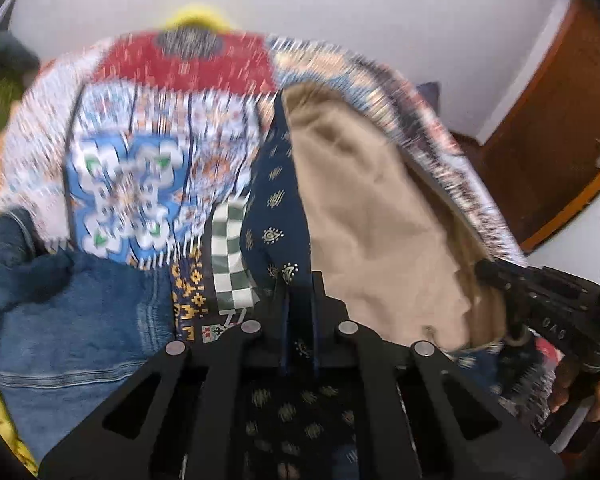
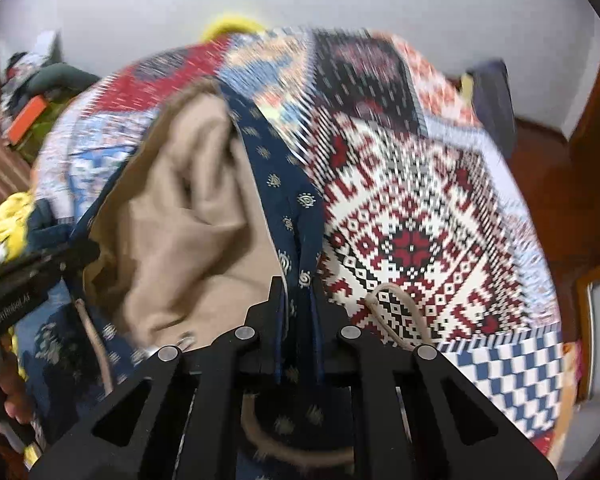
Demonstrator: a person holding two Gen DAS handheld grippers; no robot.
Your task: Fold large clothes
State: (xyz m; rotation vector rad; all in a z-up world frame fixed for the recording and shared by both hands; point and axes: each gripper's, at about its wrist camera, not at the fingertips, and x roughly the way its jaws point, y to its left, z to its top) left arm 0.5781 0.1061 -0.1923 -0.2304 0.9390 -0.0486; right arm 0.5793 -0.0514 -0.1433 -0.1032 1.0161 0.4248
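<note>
Both tongs, the left gripper (image 1: 298, 280) and right gripper (image 2: 298, 286), pinch the navy paisley-print garment with tan lining (image 1: 274, 196), lifted above the near patterned patchwork bedspread (image 2: 412, 216).

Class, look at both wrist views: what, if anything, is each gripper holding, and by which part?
Both the left gripper and right gripper pinch the navy patterned garment by its edge, jaws closed on it.

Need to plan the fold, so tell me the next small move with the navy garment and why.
Probably draw the two grippers apart to stretch the edge flat. The left gripper and right gripper both pinch the navy garment, which sags with its tan lining bunched above the patterned bedspread.
</note>
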